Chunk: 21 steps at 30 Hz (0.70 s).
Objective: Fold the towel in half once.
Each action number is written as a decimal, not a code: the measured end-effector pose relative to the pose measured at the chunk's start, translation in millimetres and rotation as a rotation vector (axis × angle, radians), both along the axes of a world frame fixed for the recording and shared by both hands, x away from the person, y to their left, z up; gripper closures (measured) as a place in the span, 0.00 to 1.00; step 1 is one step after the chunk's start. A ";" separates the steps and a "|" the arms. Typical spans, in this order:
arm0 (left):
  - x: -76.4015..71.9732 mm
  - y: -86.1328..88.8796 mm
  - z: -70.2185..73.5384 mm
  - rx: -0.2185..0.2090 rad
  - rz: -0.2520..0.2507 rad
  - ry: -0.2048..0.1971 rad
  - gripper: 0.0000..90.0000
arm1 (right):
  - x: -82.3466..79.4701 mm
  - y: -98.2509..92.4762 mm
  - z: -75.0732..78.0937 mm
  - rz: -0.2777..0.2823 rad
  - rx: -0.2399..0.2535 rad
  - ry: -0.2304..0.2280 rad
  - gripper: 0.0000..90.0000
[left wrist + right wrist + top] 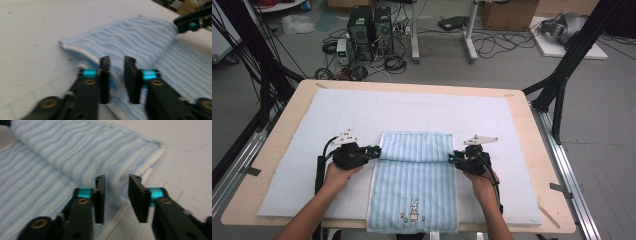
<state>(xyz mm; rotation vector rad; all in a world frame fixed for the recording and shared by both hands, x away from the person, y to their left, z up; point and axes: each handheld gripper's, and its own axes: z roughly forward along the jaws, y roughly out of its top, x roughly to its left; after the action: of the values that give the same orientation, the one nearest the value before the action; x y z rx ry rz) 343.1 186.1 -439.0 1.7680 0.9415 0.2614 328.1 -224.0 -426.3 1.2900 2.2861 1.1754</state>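
Where the high view looks down, a striped blue towel (414, 187) lies lengthwise toward the person on a pale mat (337, 115) over a wooden table (532, 120), its far end folded back; cables and computer towers (369, 27) crowd the floor beyond. From the left gripper view, the left gripper (117, 75) has jaws parted at the fold's edge, gripping nothing. Across the right gripper view, the right gripper (116, 195) likewise gapes over the towel's border.
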 end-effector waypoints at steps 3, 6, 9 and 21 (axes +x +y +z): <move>12.8 1.8 5.0 -0.017 0.058 0.018 0.53 | 7.0 -7.4 6.2 -0.064 0.025 -0.013 0.58; 27.0 0.1 9.5 -0.048 0.081 0.034 0.50 | 18.0 -9.5 13.5 -0.094 0.035 -0.035 0.56; 42.3 -7.0 10.1 -0.056 0.099 0.051 0.48 | 33.8 -4.7 15.4 -0.099 0.013 -0.022 0.56; 73.2 -37.0 -8.9 0.126 0.096 0.117 0.56 | 87.0 19.5 -9.7 -0.138 -0.052 0.111 0.57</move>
<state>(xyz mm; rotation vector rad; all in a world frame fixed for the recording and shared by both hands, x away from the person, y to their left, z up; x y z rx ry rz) 416.2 149.2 -447.9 1.8719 1.1171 0.2865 415.1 -204.6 -436.0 1.5011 2.2450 1.0162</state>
